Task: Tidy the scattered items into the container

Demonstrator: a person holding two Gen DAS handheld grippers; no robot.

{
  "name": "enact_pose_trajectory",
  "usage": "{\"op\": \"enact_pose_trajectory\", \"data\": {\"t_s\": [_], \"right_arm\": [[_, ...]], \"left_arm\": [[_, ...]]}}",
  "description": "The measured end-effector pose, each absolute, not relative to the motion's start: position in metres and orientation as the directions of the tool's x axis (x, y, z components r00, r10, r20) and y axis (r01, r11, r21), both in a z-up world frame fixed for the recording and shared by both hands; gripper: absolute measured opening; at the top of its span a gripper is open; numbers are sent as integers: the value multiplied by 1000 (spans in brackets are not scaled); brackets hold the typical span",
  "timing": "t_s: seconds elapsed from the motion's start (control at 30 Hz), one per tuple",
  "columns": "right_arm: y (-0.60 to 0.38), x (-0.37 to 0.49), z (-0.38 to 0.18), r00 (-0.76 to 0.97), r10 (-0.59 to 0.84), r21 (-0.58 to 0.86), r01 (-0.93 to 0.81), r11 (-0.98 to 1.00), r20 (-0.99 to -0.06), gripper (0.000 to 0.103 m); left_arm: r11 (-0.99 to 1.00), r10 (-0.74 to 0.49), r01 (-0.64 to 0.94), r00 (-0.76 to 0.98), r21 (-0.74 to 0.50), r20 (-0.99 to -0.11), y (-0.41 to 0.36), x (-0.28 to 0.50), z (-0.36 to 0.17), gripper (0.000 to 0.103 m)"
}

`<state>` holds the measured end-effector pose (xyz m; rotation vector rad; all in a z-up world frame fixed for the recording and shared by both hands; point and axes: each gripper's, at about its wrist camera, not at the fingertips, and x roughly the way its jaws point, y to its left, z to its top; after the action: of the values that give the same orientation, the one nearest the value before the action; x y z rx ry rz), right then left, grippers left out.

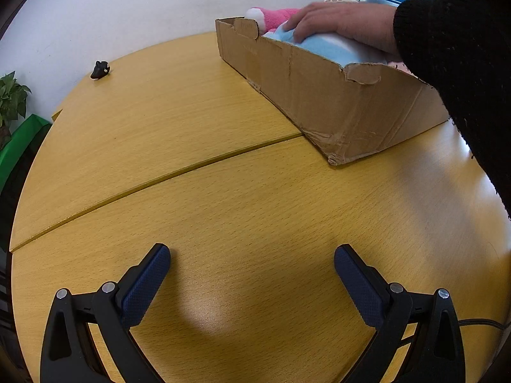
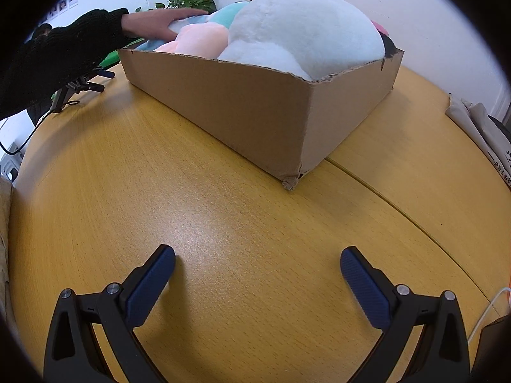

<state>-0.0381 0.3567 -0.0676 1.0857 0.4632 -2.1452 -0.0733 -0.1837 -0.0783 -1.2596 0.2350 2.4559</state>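
Plush toys are filling one cardboard box (image 2: pixel 255 108), the only container we are seeing on the yellow wooden table (image 2: pixel 223 223). From the right wrist view we are counting at least three soft toys crowded inside it: a large pale blue-white plush (image 2: pixel 303 28) bulging above the torn rim, a peach-pink plush (image 2: pixel 198 40) beside it, and a teal plush (image 2: pixel 230 14) behind; how many more are lying underneath we cannot tell. From the left wrist view we are also seeing a bright pink plush (image 1: pixel 274 16) at the far end of the box. One bare hand (image 1: pixel 335 22) in a black knitted sleeve (image 1: pixel 453 63) is pressing down on the toys.

We are holding two grippers, and both are hanging low over bare tabletop. The left gripper (image 1: pixel 252 263) is spread wide with nothing between its blue pads (image 1: pixel 147 284); the box is sitting well ahead of it and off to its right. The right gripper (image 2: pixel 257 265) is likewise spread wide and gripping nothing, with the near corner of the box straight ahead and apart from its fingertips.

One small black figurine (image 1: pixel 100 70) is lying alone near the far left edge of the table, well apart from the box and from both grippers. One potted plant (image 1: pixel 11 102) is standing past the table's edge.
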Motion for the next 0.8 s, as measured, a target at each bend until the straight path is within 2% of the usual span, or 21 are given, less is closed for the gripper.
{"op": "enact_pose_trajectory", "data": {"t_s": [0.8], "right_arm": [[357, -39, -68, -421, -411, -10, 709, -706, -809, 103]], "left_arm": [[-919, 245, -393, -534, -19, -809, -181, -74, -78, 103]]}}
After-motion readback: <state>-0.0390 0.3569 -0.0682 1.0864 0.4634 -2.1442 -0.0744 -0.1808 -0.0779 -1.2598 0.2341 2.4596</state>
